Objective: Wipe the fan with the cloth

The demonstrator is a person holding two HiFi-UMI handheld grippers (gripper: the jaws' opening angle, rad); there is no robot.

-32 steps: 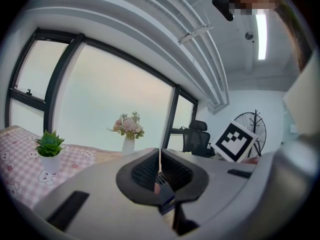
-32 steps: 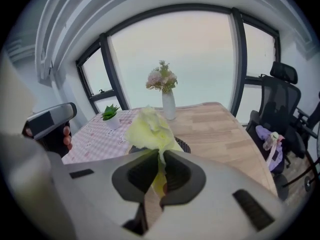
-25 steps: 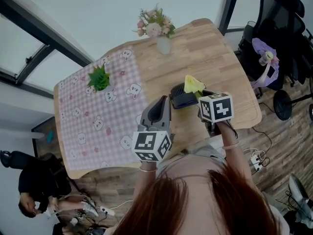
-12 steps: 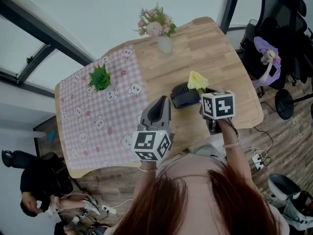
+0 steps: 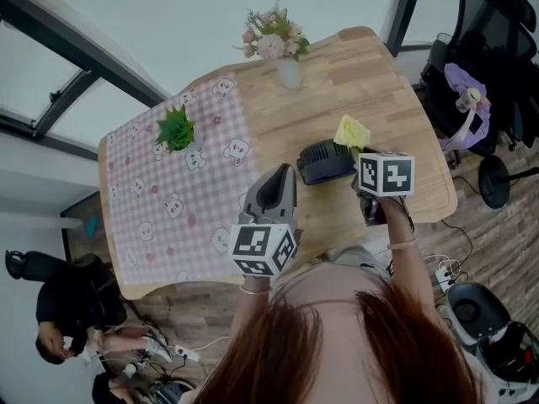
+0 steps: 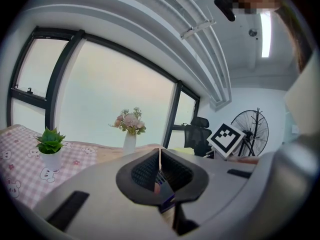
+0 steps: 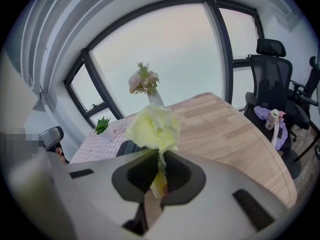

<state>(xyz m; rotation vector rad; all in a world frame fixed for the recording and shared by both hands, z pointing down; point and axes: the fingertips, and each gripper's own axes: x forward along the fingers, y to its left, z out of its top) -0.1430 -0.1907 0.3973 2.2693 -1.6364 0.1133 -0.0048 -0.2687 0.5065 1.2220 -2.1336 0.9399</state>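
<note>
As the left gripper (image 6: 160, 176) hangs closed on nothing, the right gripper (image 7: 159, 173) pinches by its tail the crumpled pale-yellow cloth (image 7: 152, 126), probably soft and light, beside the small dark grilled fan (image 5: 324, 162) near the right edge of the wooden tabletop (image 5: 370, 74).

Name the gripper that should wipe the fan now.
Right. The right gripper is shut on the yellow cloth, just beside the fan; the left gripper is shut, empty and farther off.
</note>
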